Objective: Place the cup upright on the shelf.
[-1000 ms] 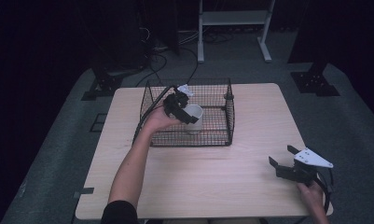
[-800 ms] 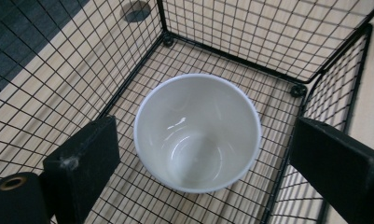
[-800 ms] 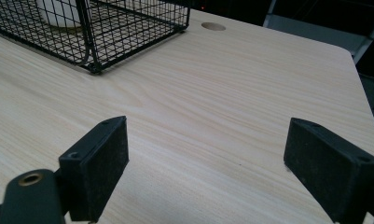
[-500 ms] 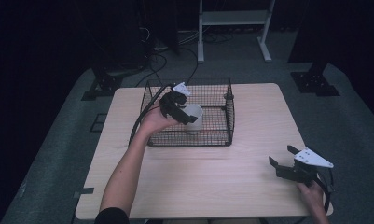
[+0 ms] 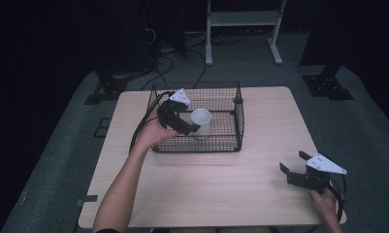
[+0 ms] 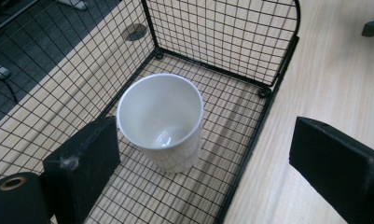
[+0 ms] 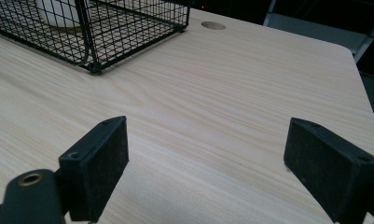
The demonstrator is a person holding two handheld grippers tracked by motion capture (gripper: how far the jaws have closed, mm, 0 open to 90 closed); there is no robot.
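A white cup [image 5: 201, 122] stands upright and empty in a black wire basket [image 5: 231, 104] at the table's middle back. My left gripper [image 5: 186, 120] hovers over the basket's left part, just left of the cup, and is open. In the left gripper view the cup [image 6: 161, 121] sits a little ahead of the left jaw, and nothing is between the widely spread jaws of that gripper [image 6: 208, 161]. My right gripper [image 5: 293, 162] rests low near the table's front right corner, open and empty. Its jaws stand far apart over bare wood in the right gripper view [image 7: 215, 161].
The light wooden table [image 5: 206, 189] has free room in front of and right of the basket. A basket corner [image 7: 93, 67] lies far ahead of the right gripper, beyond it a round cable hole [image 7: 213, 25]. Dark floor, cables and stands surround the table.
My left gripper has drawn back a little to the left, off the cup, which now stands uncovered in the basket. The right gripper has not moved.
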